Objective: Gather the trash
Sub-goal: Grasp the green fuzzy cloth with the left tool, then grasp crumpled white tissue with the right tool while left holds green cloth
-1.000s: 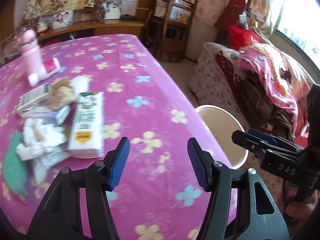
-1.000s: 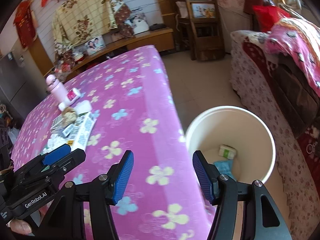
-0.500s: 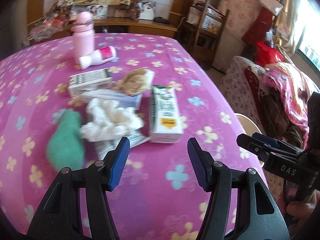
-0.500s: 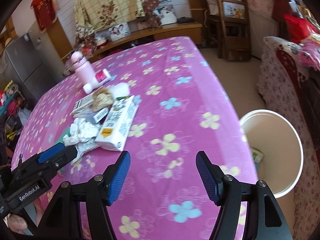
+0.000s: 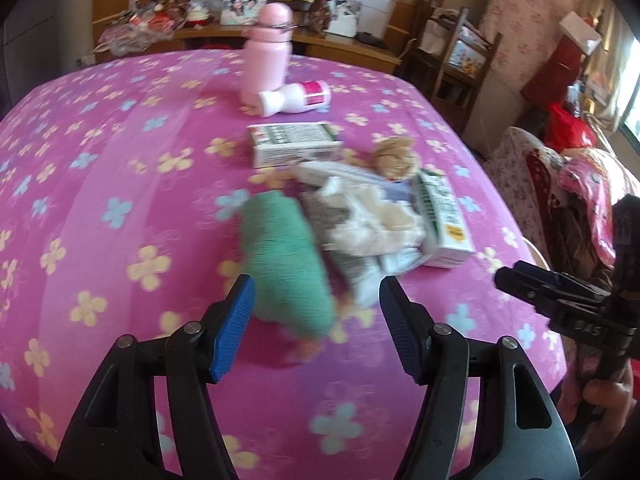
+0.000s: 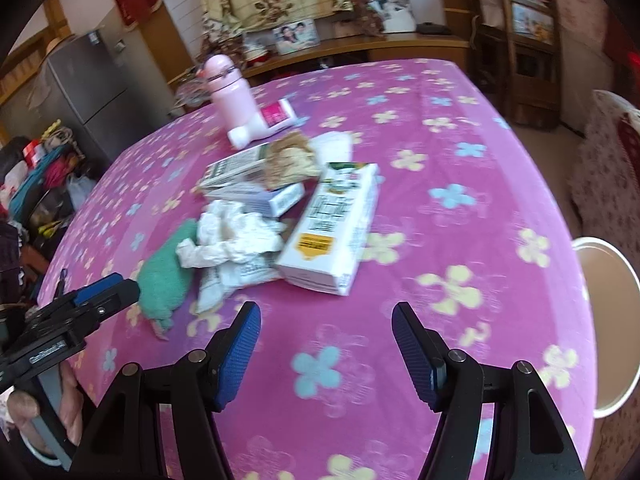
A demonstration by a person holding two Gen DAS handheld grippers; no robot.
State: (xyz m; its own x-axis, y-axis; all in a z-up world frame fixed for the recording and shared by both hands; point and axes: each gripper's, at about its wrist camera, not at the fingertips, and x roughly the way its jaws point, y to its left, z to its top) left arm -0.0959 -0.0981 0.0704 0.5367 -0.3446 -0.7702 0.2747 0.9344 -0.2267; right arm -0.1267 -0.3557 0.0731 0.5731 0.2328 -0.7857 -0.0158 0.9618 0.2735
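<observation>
The trash is lying in a little pile near the middle of the table, which is wearing a pink cloth with flowers. The white bin is waiting on the floor just past the table's right edge.

The biggest piece is the tall white carton, lying flat at the right side of the pile. It is probably empty and light, with stiff sides, so pinching it across its narrow width looks best. Squeezing hard could be crushing it.

Next is the green cloth, sitting at the near left of the pile. It is looking soft and floppy, so grabbing a bunch in the middle should be working.

The crumpled white paper is resting between the cloth and the carton, touching both. It is very light and squashy, and any fold is giving a good hold.

The left gripper is hanging just over the near end of the green cloth. Its jaws have just been opening a bit, they are standing apart, and the pads are not pressing on anything.

The right gripper is hovering over bare cloth, near the carton. Its jaws have been opening too, and nothing is between them.
</observation>
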